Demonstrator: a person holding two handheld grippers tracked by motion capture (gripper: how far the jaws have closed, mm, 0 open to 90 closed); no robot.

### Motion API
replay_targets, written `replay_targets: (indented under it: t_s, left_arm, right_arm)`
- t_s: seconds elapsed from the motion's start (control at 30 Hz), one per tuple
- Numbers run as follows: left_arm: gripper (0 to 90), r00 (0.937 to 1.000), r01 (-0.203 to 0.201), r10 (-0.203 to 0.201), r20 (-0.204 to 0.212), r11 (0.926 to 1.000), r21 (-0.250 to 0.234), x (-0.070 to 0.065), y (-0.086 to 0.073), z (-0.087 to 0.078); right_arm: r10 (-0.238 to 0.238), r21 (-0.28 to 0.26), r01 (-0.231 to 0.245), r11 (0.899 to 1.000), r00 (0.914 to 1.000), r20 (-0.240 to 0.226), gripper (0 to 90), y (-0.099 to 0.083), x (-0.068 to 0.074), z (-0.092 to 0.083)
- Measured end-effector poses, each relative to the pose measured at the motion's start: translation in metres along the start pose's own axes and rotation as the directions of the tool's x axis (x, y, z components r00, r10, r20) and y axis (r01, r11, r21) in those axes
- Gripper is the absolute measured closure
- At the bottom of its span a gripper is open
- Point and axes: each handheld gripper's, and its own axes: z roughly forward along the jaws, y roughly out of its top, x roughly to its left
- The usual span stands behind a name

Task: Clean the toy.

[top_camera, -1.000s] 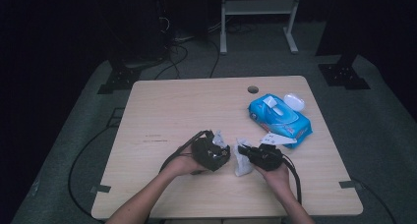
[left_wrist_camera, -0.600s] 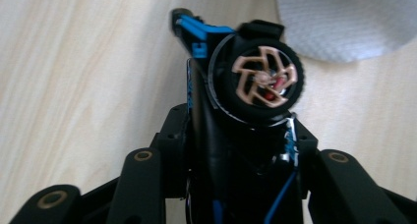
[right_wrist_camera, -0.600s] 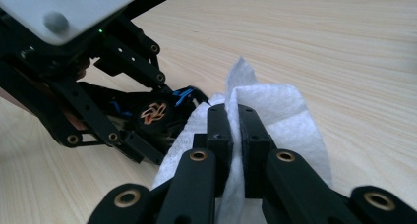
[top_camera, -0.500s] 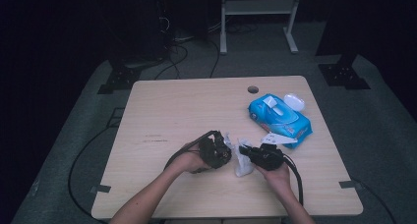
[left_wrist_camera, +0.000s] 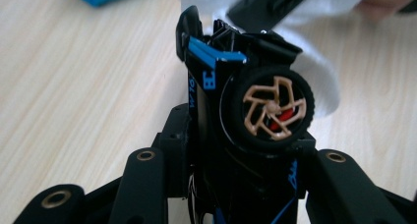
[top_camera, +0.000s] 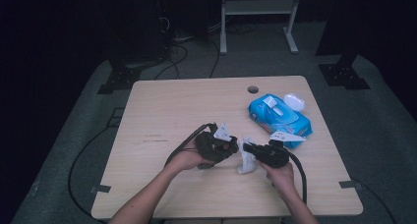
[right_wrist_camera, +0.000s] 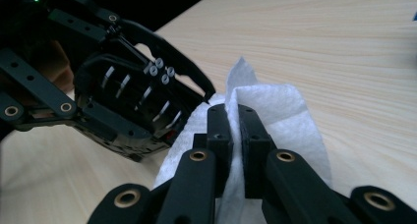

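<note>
Black and blue, the toy car (left_wrist_camera: 246,111) sits squeezed between the jaws of my left gripper (top_camera: 215,146), which have just been closing on it. Its tan wheel (left_wrist_camera: 272,110) with a red bit inside faces up at me. My right gripper (right_wrist_camera: 235,130) has its jaws pressed together on a white wet wipe (right_wrist_camera: 275,116), right beside the car and touching it. Both are held just over the wooden table (top_camera: 172,106), near my edge. Farther back on my right lies a blue pack of wipes (top_camera: 278,117).
</note>
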Motion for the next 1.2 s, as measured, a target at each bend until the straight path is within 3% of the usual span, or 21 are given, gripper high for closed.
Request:
replay_targets:
  t_s: [0.17, 0.3, 0.37, 0.57, 0.8, 0.9, 1.0, 1.1, 1.17, 1.2]
  left_arm:
    - [57.1, 1.0000, -0.006, 0.006, 0.005, 0.9996, -0.028, -0.003, 0.004, -0.001]
    - [57.1, 0.9999, -0.009, 0.009, 0.006, 0.9991, -0.042, -0.003, 0.005, -0.003]
    - [57.2, 0.9999, -0.010, 0.010, 0.007, 0.9985, -0.054, -0.004, 0.006, -0.004]
    - [57.2, 0.9998, -0.014, 0.015, 0.010, 0.9963, -0.085, -0.006, 0.009, -0.009]
    - [57.1, 0.9996, -0.018, 0.020, 0.018, 0.9926, -0.120, -0.013, 0.008, -0.014]
    - [57.2, 0.9998, -0.003, 0.005, 0.019, 0.9924, -0.123, -0.016, -0.004, -0.015]
    - [57.6, 0.9993, 0.034, -0.032, 0.020, 0.9864, -0.161, -0.017, -0.019, -0.020]
    - [57.6, 0.9983, 0.058, -0.055, 0.021, 0.9809, -0.186, -0.018, -0.033, -0.025]
    - [57.5, 0.9976, 0.069, -0.066, 0.023, 0.9783, -0.195, -0.019, -0.041, -0.029]
    - [57.4, 0.9981, 0.061, -0.058, 0.019, 0.9783, -0.198, -0.019, -0.045, -0.031]
  right_arm:
    - [0.045, -0.022, -0.047, 0.999, 0.9969, -0.064, 85.2, 0.000, 0.002, -0.001]
    - [0.106, -0.072, -0.116, 0.991, 0.9844, -0.140, 85.3, 0.004, 0.000, -0.007]
    - [0.105, -0.093, -0.121, 0.988, 0.9817, -0.159, 85.4, 0.007, 0.002, -0.010]
    - [0.079, -0.133, -0.103, 0.986, 0.9815, -0.175, 85.5, 0.015, 0.012, -0.017]
    - [-0.001, -0.162, -0.029, 0.986, 0.9832, -0.182, 85.5, 0.027, 0.030, -0.024]
    - [-0.021, -0.143, -0.006, 0.990, 0.9824, -0.185, 85.5, 0.025, 0.037, -0.019]
    - [-0.035, -0.123, 0.009, 0.992, 0.9765, -0.213, 85.5, 0.022, 0.044, -0.006]
    - [-0.071, -0.097, 0.052, 0.994, 0.9752, -0.210, 85.4, 0.021, 0.052, 0.004]
    - [-0.100, -0.072, 0.088, 0.994, 0.9779, -0.184, 85.4, 0.019, 0.054, 0.010]
    - [-0.100, -0.064, 0.090, 0.994, 0.9780, -0.183, 85.3, 0.017, 0.054, 0.012]
